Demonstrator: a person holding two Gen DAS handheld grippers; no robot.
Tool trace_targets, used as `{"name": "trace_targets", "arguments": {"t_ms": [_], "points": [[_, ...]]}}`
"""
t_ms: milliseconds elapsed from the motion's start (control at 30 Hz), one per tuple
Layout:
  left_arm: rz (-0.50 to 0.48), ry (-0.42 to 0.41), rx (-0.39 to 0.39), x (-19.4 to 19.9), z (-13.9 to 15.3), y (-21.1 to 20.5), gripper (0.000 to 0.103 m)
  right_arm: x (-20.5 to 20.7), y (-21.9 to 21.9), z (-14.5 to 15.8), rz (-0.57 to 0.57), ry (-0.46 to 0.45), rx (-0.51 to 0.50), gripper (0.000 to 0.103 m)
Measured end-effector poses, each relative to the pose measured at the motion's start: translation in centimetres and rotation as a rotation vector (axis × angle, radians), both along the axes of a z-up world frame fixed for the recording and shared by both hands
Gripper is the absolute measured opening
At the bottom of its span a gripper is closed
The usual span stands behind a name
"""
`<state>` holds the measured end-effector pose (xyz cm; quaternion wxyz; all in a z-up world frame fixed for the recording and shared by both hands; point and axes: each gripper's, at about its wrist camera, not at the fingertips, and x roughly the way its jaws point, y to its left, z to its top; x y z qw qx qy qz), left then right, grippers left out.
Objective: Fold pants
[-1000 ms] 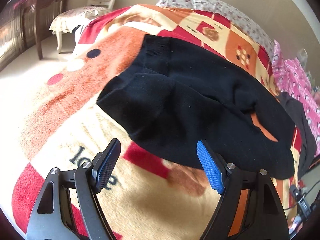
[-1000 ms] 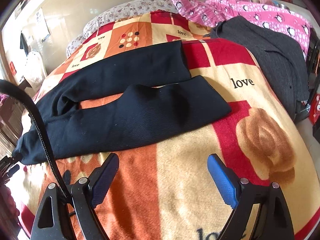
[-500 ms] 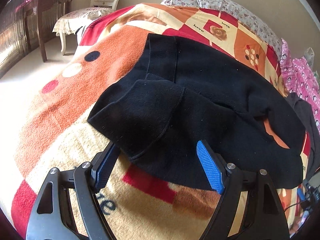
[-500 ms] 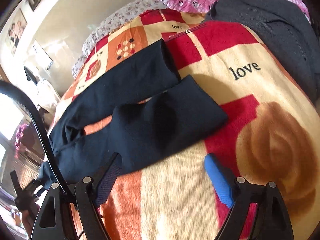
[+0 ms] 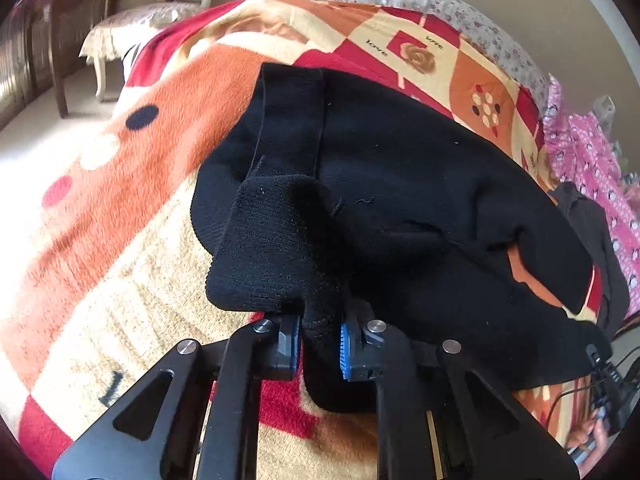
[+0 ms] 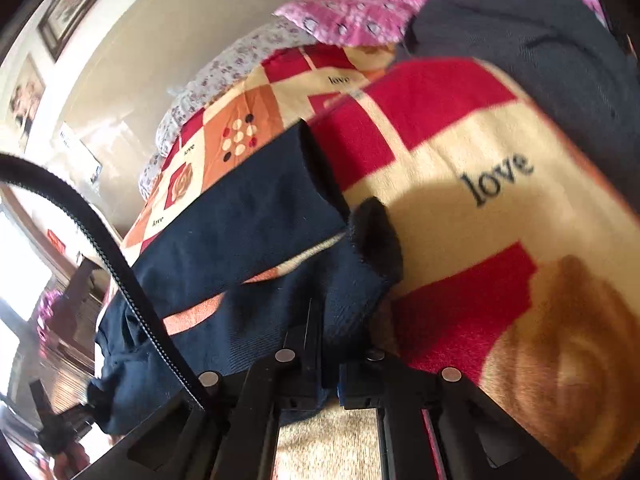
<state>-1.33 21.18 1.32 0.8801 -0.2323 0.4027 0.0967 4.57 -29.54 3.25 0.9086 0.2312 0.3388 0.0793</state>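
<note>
Left wrist view. The left gripper [image 5: 320, 338] has just closed; its two blue pads pinch a bunched fold of the black pants [image 5: 400, 200] at their near edge, by the waistband end. The cloth is gathered into a raised lump just above the jaws. The rest of the pants lies spread on the blanket [image 5: 120, 240], with the two legs running away to the right; a strip of orange blanket shows between them. A chair [image 5: 160, 12] stands beyond the bed at upper left, and pillows [image 5: 440, 4] lie at its head.

Right wrist view. The right gripper [image 6: 330, 376] has also just closed; its jaws stand nearly together with the hem end of the nearer leg between them. The cuff [image 6: 376, 236] curls up just past the jaws. The farther leg [image 6: 248, 200] lies flat on the blanket, beside the nearer one and apart from it along most of its length. A grey garment [image 6: 540, 48] lies at upper right, well clear.

Progress. Both ends of the near side appear gripped, yet no fold is made: the legs lie side by side, not stacked. Judged from this, laying the nearer leg over the farther, then folding end to end, remains.
</note>
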Motion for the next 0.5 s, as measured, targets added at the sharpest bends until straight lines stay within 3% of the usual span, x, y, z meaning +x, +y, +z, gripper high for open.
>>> {"name": "trace_targets", "arguments": {"t_ms": [100,367,500], "points": [[-0.038,-0.019,0.003,-0.8,1.3,-0.2,0.012,-1.4,-0.2,0.8,0.006,-0.012,-0.014,0.004],[-0.108,-0.036,-0.078,-3.8,4.2,1.6,0.012,-5.7,-0.9,3.4,0.03,-0.043,0.007,0.004],[-0.115,-0.005,-0.073,-6.2,3.5,2.3,0.012,-7.9,-1.0,3.1,0.055,-0.011,0.011,0.004]]}}
